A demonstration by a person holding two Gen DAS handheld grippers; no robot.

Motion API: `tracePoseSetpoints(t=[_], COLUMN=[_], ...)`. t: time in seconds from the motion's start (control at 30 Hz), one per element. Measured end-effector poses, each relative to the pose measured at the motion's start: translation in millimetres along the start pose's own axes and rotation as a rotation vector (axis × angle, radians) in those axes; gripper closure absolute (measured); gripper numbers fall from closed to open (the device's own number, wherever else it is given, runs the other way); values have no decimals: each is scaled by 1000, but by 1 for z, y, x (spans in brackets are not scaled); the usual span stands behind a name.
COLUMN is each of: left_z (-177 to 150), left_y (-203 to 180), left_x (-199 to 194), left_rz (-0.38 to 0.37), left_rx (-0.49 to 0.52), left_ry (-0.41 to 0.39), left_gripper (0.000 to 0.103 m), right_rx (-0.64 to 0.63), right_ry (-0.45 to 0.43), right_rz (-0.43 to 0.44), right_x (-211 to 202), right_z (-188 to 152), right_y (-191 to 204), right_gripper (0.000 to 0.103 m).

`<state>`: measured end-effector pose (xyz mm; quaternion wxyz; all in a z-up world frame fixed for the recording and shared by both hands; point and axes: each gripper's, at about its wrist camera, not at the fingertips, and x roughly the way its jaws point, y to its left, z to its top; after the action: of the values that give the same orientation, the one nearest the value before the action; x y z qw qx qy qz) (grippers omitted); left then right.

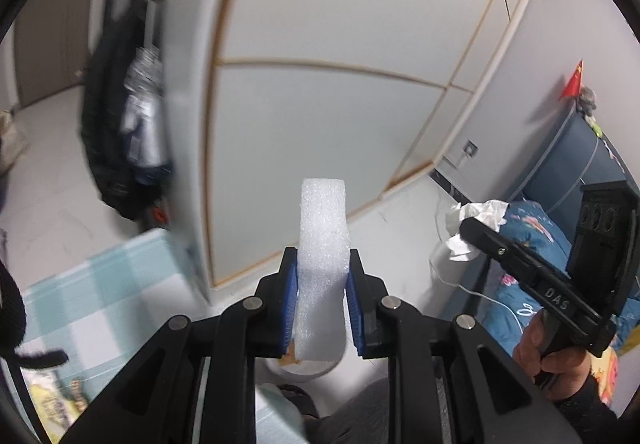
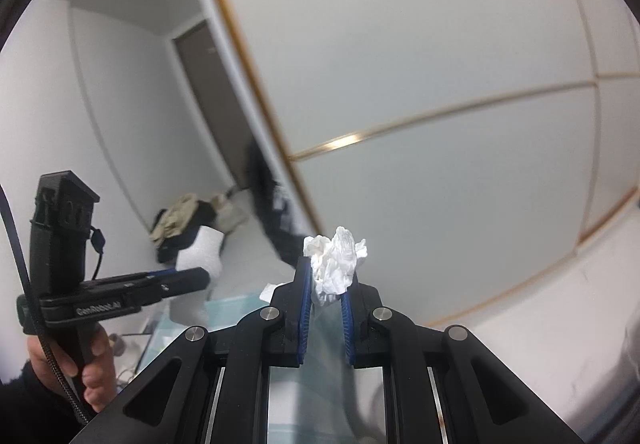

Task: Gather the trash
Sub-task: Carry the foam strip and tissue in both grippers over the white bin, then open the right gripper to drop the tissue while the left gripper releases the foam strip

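Observation:
My left gripper (image 1: 322, 264) is shut on a white foam block (image 1: 323, 244) that stands upright between the blue pads, held in the air. It also shows in the right wrist view (image 2: 192, 278) at the left, with the foam block (image 2: 202, 252) sticking out. My right gripper (image 2: 327, 280) is shut on a crumpled white tissue (image 2: 334, 264), held in the air. In the left wrist view the right gripper (image 1: 470, 226) is at the right with the tissue (image 1: 476, 222) in it. A white round bin (image 1: 304, 366) shows low, below the left gripper.
A white wardrobe with gold trim (image 1: 320, 83) fills the background. A teal checked tablecloth (image 1: 100, 284) lies lower left. A bed with a blue floral cover (image 1: 532, 236) is at the right. A dark bag (image 1: 116, 123) hangs at the left. Clothes (image 2: 180, 222) lie on the floor.

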<state>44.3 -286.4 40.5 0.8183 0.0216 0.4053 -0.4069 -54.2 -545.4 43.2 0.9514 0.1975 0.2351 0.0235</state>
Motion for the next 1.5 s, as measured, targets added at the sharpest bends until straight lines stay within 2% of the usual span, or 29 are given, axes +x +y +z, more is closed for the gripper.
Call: tracePoseSetpoints(t=[0.1, 0.3, 0.53, 0.73, 1.0, 1.2, 1.4, 1.43, 1.5], left_z=[0, -9, -39, -65, -75, -76, -79, -80, -82], left_y=[-2, 7, 20, 20, 19, 25, 25, 24, 27], left_x=[34, 108, 196, 252, 278, 288, 294, 295, 297], left_rz=[-23, -62, -34, -7, 10, 13, 18, 19, 20], left_rx=[4, -25, -65, -76, -117, -145, -160, -161, -164], left_ry=[64, 223, 447, 620, 698, 729, 741, 745, 751], left_gripper=[85, 85, 85, 85, 85, 85, 85, 85, 85], right_rx=[44, 131, 266, 368, 467, 475, 503, 505, 508], right_ry=[35, 129, 271, 386, 545, 639, 655, 657, 653], right_rz=[-56, -106, -84, -56, -20, 15, 17, 12, 10], right_x=[11, 43, 99, 151, 205, 222, 226, 224, 217], right_z=[-12, -44, -94, -140, -197, -229, -237, -238, -238], right_y=[-33, -85, -140, -177, -200, -198, -198, -199, -201], right_gripper=[90, 90, 90, 90, 88, 85, 62, 53, 50])
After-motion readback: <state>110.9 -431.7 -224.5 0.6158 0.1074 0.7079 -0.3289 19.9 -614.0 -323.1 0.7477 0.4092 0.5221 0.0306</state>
